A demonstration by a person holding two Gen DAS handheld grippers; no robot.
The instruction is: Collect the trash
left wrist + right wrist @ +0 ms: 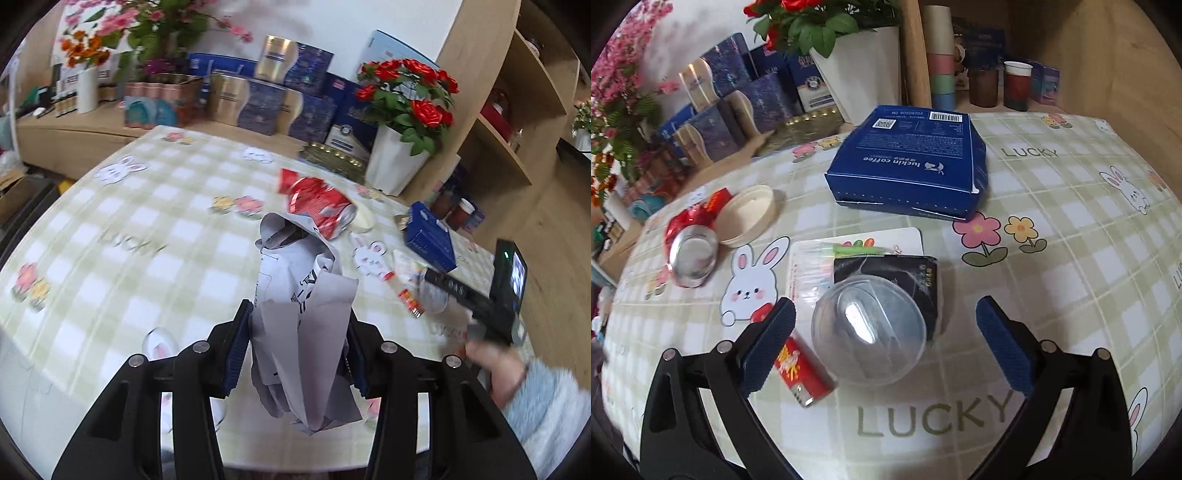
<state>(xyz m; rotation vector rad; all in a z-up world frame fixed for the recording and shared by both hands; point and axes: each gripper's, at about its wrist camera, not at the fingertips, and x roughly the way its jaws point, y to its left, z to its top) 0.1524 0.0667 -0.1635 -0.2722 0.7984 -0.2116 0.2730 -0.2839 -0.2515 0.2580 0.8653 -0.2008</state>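
One crumpled paper (303, 332) clenched in left gripper (295, 343), right gripper (886, 343) released, one clear dome lid (870, 328)

Left gripper (299, 347), black with blue ribbed pads, lower centre of left wrist view, jaws partly closed, pads pressing crumpled grey-white printed paper (303, 314). Right gripper (884, 343), lower centre of right wrist view, jaws spread wide, nothing between pads. In left view, right hand (491, 354), light blue fuzzy sleeve (546, 410), lower right.
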